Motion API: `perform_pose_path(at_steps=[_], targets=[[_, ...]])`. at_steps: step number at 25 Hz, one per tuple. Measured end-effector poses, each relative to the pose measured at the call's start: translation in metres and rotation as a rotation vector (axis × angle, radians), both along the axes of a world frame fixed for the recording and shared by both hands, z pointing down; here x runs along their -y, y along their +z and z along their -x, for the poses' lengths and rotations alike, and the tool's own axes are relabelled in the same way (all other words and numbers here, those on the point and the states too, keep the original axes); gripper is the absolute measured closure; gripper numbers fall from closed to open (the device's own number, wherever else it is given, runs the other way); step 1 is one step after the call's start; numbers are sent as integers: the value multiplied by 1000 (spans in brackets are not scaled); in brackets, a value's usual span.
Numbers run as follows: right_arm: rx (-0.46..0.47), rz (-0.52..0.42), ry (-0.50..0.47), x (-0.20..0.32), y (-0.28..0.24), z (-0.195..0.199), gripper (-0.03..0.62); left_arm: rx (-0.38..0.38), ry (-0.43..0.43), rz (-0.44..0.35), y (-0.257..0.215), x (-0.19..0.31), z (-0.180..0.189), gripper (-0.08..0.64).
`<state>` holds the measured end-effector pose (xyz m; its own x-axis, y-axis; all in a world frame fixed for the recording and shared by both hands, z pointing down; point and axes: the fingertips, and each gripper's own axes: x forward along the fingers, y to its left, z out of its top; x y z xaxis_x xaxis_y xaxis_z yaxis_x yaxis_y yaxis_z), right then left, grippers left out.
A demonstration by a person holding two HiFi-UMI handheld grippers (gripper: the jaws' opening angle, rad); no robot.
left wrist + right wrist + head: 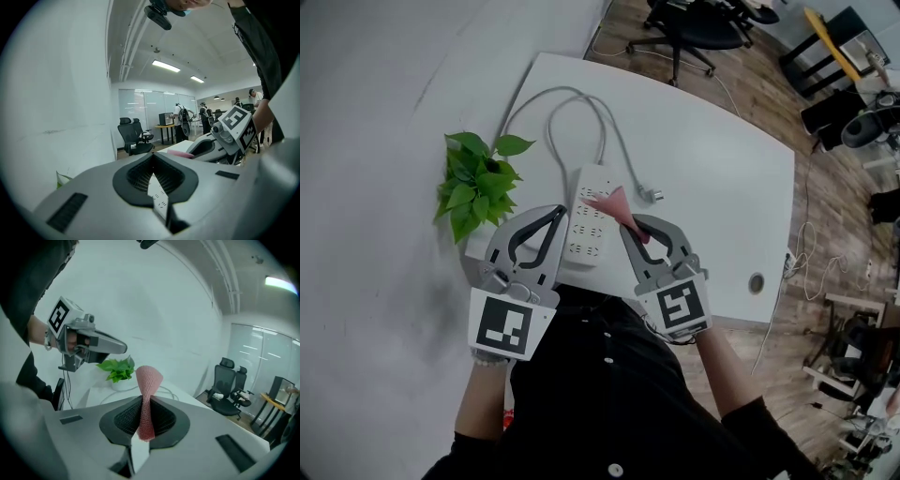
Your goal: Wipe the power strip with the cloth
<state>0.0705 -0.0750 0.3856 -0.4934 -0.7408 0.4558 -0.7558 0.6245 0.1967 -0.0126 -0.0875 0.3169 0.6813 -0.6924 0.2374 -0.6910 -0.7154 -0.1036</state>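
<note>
my right gripper [630, 225] is clenched on the pink cloth [148, 380]. a twisted fold of it stands up out of the jaws, held just over the power strip [589, 217]. my left gripper [556, 214] is squeezed together with nothing in it, beside the strip's left edge. the strip lies lengthwise near the left side of the white table [712, 178], close to the leafy plant [478, 183] at that edge. bare tabletop stretches wide to the right. the cord [572, 98] loops toward the far corner and comes back to a plug [652, 195]. the strip's near end is hidden under my grippers, and i can't tell whether the cloth touches it.
</note>
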Motion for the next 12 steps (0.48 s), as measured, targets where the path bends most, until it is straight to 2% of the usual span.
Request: perform_pose_path(at_steps=[5,12], targets=[[32,-59,138,5,-27,-33,535,2,26,-6,-4,3,-8,548],[22,-93,205,2,-38,-58,535,7,52,-12,-5,7,-16,548]])
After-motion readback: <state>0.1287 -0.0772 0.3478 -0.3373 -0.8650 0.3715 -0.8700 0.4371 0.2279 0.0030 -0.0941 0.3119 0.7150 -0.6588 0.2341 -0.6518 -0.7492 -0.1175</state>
